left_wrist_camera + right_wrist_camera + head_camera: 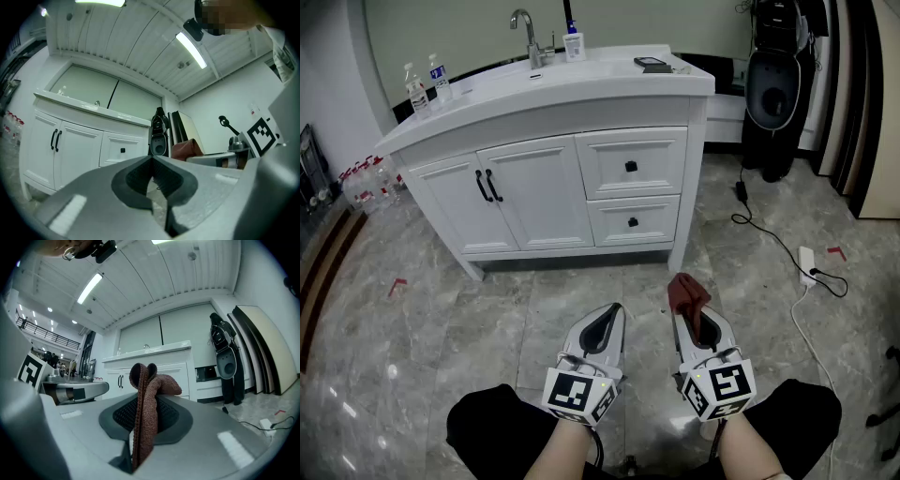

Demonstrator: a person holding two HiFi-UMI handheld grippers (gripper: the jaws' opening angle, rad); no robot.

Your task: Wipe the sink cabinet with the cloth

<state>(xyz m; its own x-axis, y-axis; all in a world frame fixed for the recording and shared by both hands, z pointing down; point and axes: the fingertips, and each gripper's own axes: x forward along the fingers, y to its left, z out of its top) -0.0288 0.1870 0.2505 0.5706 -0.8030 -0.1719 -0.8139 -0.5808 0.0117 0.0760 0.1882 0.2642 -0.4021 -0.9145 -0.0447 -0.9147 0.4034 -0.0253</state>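
Observation:
The white sink cabinet (553,183) stands ahead of me on the marble floor, with two doors, two drawers and a basin top with a tap (528,36). It also shows in the left gripper view as cabinet (79,145) and in the right gripper view as cabinet (150,364). My right gripper (681,305) is shut on a dark red knitted cloth (687,294), which sticks up between its jaws as cloth (145,399). My left gripper (613,314) is shut and holds nothing. Both are held low, well short of the cabinet.
Bottles (427,84) stand on the counter's left end and a dark phone-like object (652,64) on its right. A black appliance (778,89) stands at the right. A cable and power strip (809,265) lie on the floor to the right.

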